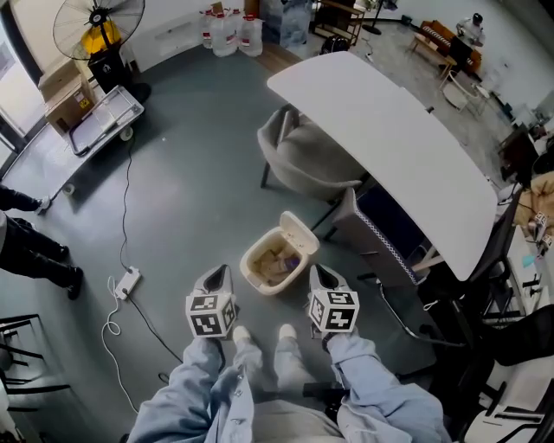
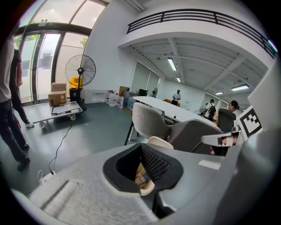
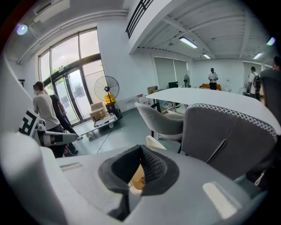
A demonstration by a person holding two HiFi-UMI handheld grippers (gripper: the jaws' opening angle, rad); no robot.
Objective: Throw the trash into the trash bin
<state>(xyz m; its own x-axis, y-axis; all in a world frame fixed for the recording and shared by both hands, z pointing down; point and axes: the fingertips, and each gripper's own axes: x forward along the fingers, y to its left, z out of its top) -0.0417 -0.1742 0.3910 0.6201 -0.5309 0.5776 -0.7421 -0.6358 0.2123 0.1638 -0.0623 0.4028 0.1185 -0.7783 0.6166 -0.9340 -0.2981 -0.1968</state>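
Note:
A cream trash bin (image 1: 260,275) stands on the grey floor with its lid (image 1: 299,232) tipped open and trash (image 1: 279,260) inside. In the head view my left gripper (image 1: 219,275) hangs just left of the bin and my right gripper (image 1: 320,275) just right of it, both above it. Each is shut with nothing between its pads. The left gripper view shows its jaws (image 2: 141,147) closed, with the bin (image 2: 147,189) below them. In the right gripper view the jaws (image 3: 140,148) meet too, over the bin (image 3: 137,178).
A long white table (image 1: 389,147) runs to the right with grey chairs (image 1: 303,156) tucked at it, one (image 1: 381,234) close beside the bin. A power strip and cable (image 1: 128,281) lie left on the floor. A person's legs (image 1: 35,251), a cart (image 1: 104,117) and a fan (image 1: 97,26) are far left.

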